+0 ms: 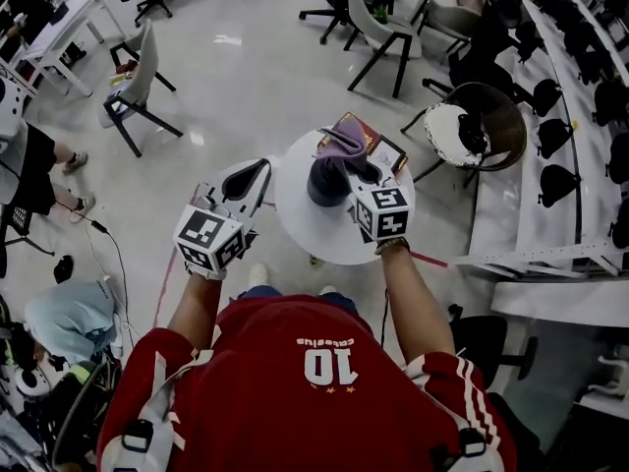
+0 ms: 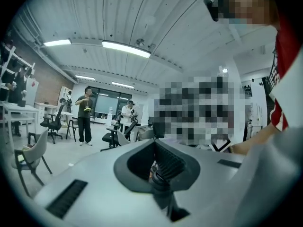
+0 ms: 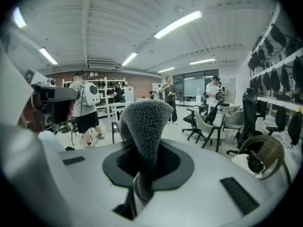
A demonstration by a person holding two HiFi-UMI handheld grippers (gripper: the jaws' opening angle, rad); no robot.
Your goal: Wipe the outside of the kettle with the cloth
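Cloth (image 3: pixel 144 126), grey and fleecy, is pinched at its lower end by the right gripper (image 3: pixel 141 182). The jaws are closed on it so that a loose tongue stands out beyond the tips, free to be dragged over a surface. In the head view that gripper hangs over the round white table (image 1: pixel 314 236), with the bunched cloth at its front. Just under and beside the cloth sits a dark rounded shape (image 1: pixel 326 185). It is probably the kettle, but I cannot tell it apart from shaded cloth, and neither gripper view shows a kettle. Behind it a reddish-brown box (image 1: pixel 356 126) lies at the table's far edge. The left gripper (image 2: pixel 161 176) has its ribbed jaws together with nothing between them and is held off the table's left rim, over the floor. It is likely kept there to leave the wiping side room, though it could come in to steady the kettle. Wiping looks barely begun, if at all
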